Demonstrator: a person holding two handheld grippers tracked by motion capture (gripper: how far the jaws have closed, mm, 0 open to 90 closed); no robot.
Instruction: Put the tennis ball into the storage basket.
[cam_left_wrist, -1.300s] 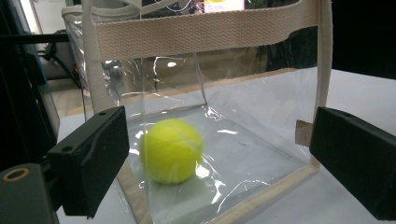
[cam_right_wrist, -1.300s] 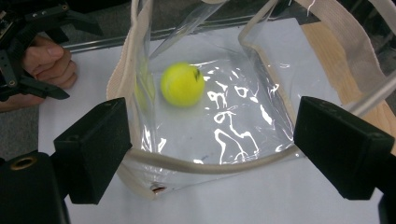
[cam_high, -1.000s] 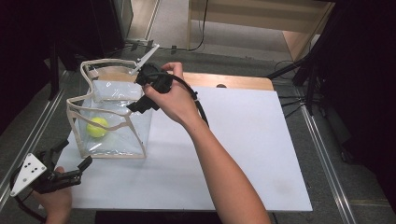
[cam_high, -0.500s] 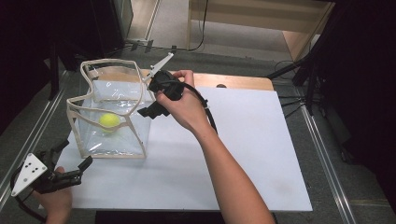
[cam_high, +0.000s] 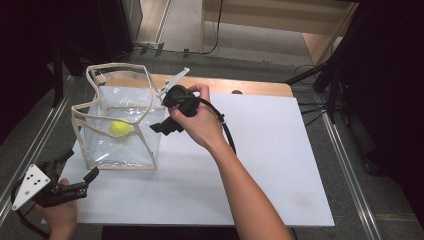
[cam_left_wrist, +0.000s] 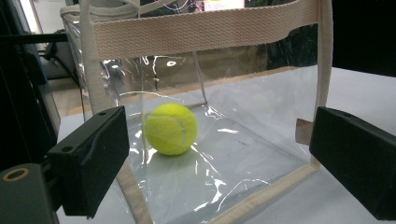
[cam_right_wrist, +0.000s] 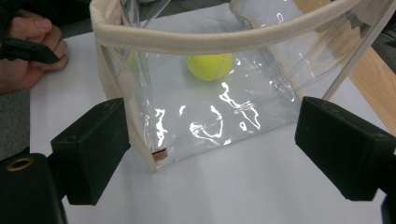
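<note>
Item: tennis ball (cam_high: 120, 128), on the floor of the clear bag (cam_high: 120, 150), far-left on the table (cam_high: 280, 165). My right gripper (cam_high: 161, 127), jaws spread and empty, sits nearer, just right of the bag; left gripper (cam_high: 75, 177), spread, empty, waits near-left.

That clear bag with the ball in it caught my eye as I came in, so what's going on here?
A person works at a white table with a gripper in each hand. A tennis ball lies inside the clear bag. The right gripper sits beside the bag's right wall, jaws open and empty. The left gripper waits near the bag's front corner, open too.
</note>
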